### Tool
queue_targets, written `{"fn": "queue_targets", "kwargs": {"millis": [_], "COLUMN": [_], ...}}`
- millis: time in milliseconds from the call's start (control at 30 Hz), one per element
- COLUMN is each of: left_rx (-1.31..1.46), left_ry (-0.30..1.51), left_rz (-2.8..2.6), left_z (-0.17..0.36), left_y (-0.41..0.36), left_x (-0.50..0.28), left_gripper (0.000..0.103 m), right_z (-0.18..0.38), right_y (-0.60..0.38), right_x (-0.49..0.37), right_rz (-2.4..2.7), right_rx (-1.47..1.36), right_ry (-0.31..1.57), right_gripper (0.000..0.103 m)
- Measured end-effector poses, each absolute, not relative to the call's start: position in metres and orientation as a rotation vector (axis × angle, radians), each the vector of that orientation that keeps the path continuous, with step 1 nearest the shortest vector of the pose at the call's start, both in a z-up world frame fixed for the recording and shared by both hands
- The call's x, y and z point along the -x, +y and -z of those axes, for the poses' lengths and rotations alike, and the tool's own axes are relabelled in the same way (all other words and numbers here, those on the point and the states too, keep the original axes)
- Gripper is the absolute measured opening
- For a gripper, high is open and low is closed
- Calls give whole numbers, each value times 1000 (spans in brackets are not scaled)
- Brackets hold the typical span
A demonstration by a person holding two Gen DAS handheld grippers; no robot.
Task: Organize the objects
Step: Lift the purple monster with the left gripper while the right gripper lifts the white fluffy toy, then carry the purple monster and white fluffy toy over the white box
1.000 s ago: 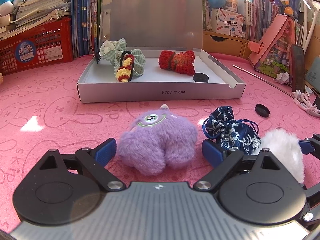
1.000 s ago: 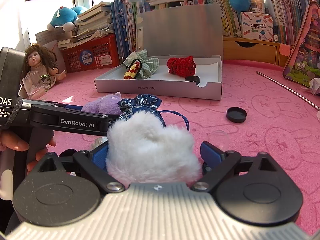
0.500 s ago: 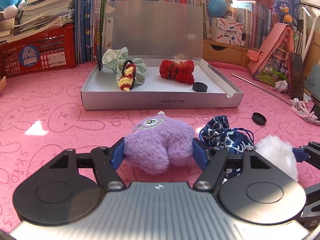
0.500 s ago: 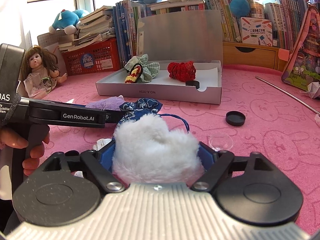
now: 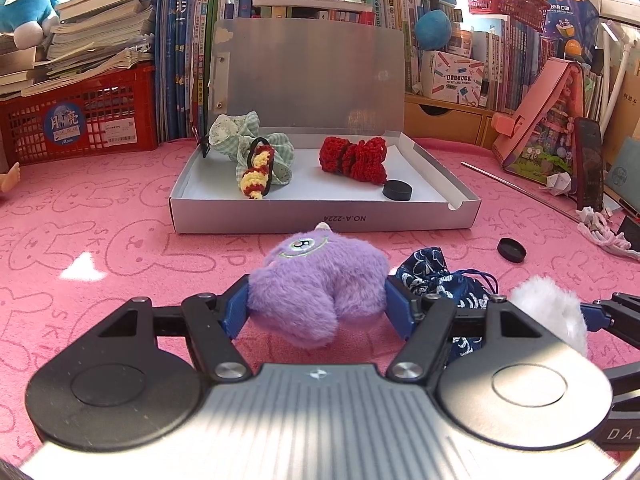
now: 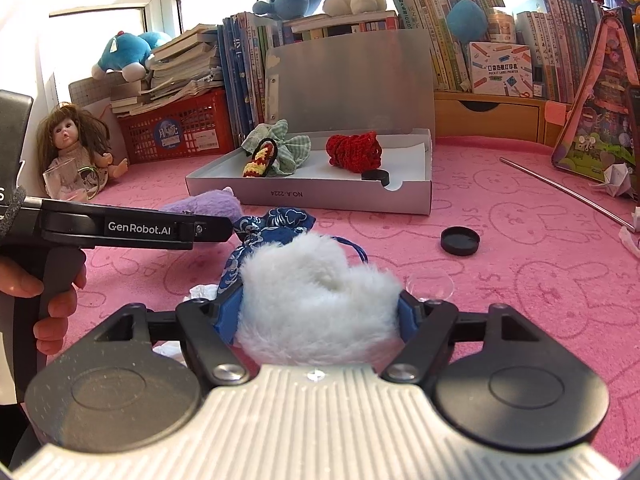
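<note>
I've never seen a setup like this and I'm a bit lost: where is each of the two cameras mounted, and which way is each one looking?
Left wrist view: on the left gripper, looking along its fingers over the pink tablecloth at the open box; its jaws have just closed on the purple plush toy.
Right wrist view: on the right gripper, facing the same way; its jaws have been closing on the white fluffy toy. A hand shows at left.
Shared: box, purple toy, blue pouch, black cap.

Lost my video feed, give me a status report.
Left gripper shut on fuzzy purple plush monster. Right gripper, jaws just closing, shut on fluffy white plush. Open white cardboard box ahead, path clear.
</note>
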State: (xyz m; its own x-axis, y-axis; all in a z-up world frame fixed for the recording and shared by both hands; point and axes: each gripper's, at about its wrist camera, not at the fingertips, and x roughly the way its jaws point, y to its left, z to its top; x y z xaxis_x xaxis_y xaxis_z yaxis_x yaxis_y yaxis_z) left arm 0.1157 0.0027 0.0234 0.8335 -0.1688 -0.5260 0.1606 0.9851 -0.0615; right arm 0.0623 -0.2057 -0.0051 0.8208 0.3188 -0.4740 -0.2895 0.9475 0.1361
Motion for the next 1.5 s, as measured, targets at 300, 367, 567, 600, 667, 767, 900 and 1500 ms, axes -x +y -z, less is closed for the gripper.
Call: {"fn": "queue_targets", "kwargs": {"millis": [300,367,567,600,667,767,900,1500], "left_rx": [11,13,22,23,23,23,24,29], "left_ry": [541,537,528,526,525,522,516,467], "left_rz": [170,167,162,162,164,165,163,141], "left_z": [-30,-31,-36,-36,-37,-38,-40,-68], "left_y": [7,7,9,9,8,9,10,22], "left_x": [-110,-110,-110,-110,-110,-110,-112,-143], "left_gripper": [73,73,73,73,73,73,73,73], "right_z": [2,1,-8,-10,-15,-19,-25,-55], "right_y": [-215,-219,-223,-223,-223,-223,-223,-222], "right_x": [-66,-68,-71,-73,-76,-80,-84,-124], "right_rz": [-309,-300,-271,-263,-247,-231,-221,-226], "right_rx": [-113,-136,-142,-138,-131,-123,-119,-117], "right_ry": [530,541,531,528,525,518,507,483], "right_gripper": [74,74,74,74,74,74,74,74]}}
